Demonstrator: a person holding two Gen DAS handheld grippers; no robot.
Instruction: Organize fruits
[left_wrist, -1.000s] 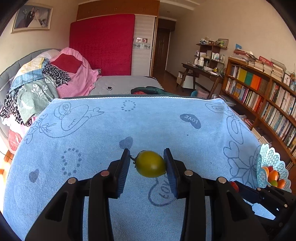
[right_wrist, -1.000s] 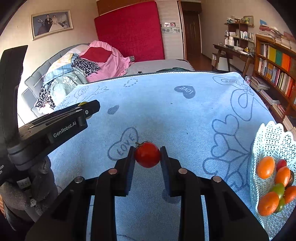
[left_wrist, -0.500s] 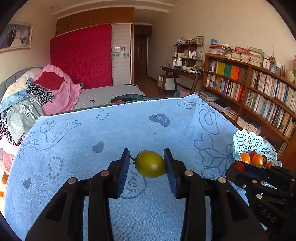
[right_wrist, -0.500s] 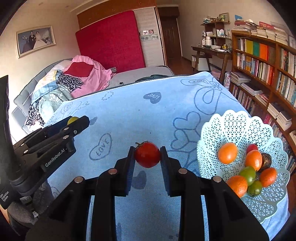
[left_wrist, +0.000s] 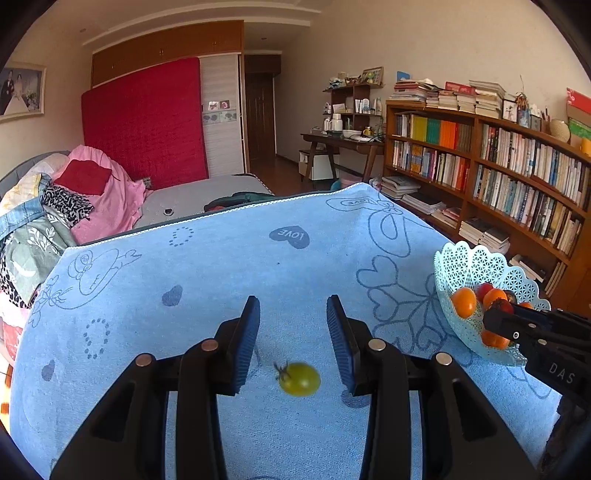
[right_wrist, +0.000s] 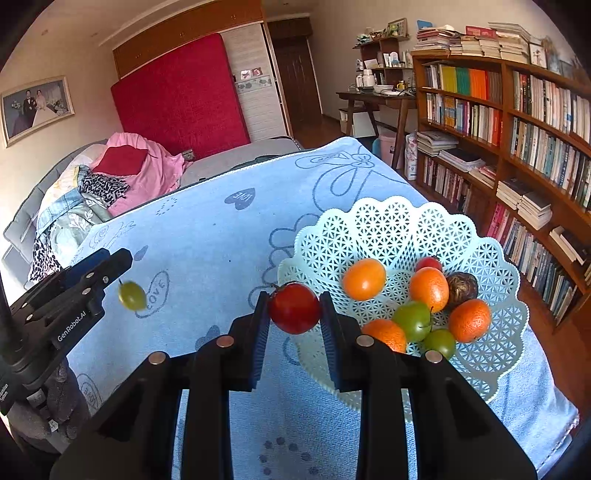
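A green tomato (left_wrist: 299, 379), blurred, is below and behind the pads of my left gripper (left_wrist: 293, 310), free of them over the blue cloth (left_wrist: 221, 258). The left jaws stand apart with nothing between them. From the right wrist view the green tomato (right_wrist: 132, 295) hangs just under the left gripper (right_wrist: 110, 264). My right gripper (right_wrist: 293, 297) is shut on a red tomato (right_wrist: 294, 308) at the near left rim of the white lattice basket (right_wrist: 399, 218). The basket (left_wrist: 476, 258) holds several orange, green and red fruits and one dark brown fruit.
The blue patterned cloth covers the whole table. Bookshelves (right_wrist: 517, 129) stand right of the table, close behind the basket. A bed with piled clothes (left_wrist: 74, 192) lies beyond the far left edge. A gloved hand (right_wrist: 55, 413) holds the left gripper.
Both grippers moved right toward the basket. The green tomato slipped out from between the left pads and dropped toward the cloth. The red tomato stays gripped, now at the basket rim.
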